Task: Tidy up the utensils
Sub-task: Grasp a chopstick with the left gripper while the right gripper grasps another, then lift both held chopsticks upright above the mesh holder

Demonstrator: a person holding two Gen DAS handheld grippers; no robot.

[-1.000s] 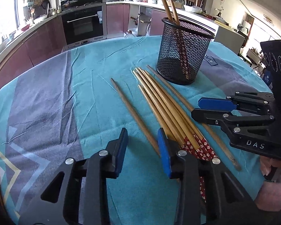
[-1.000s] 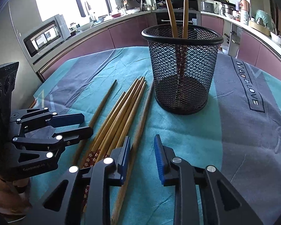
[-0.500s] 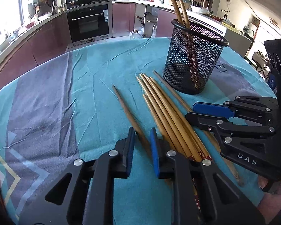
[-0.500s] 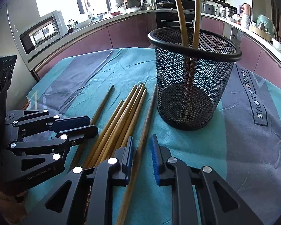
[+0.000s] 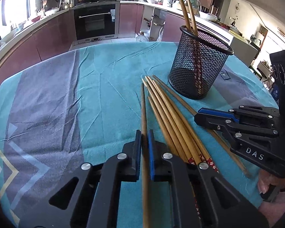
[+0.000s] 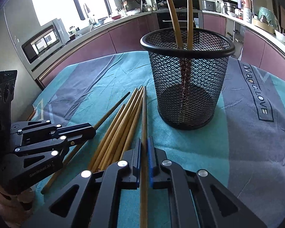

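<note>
Nearest to us in the left wrist view, our left gripper point(image 5: 144, 134) is pinched on one chopstick point(image 5: 143, 106), its blue pads pressed against the shaft from both sides. This stick lies at the left edge of the group and runs away from the pads, its far tip ending level with the others.

In the right wrist view, our right gripper point(image 6: 144, 142) is likewise clamped on a stick point(image 6: 144, 112), the one at the right edge of the group, closest to the cup. It passes straight between the pads and on toward the cup's base.

Between the two gripped sticks lies the bundle point(image 5: 167, 110) of loose chopsticks, side by side on the teal cloth point(image 5: 108, 76), some touching. Their near ends carry a red flower pattern, seen just beside the left gripper's right finger. The bundle's tips point toward the cup.

Each gripper shows in the other's view: the right one point(image 5: 201, 114) sits over the right-hand stick, the left one point(image 6: 91, 131) over the left-hand stick.

Farther off, the black mesh cup point(image 6: 186, 87) stands upright on the cloth, just beyond the tips. Two chopsticks point(image 6: 180, 19) stand in it, leaning against the rim.

Behind the table runs a kitchen counter point(image 6: 123, 20), with an oven point(image 5: 95, 22) built in.
</note>
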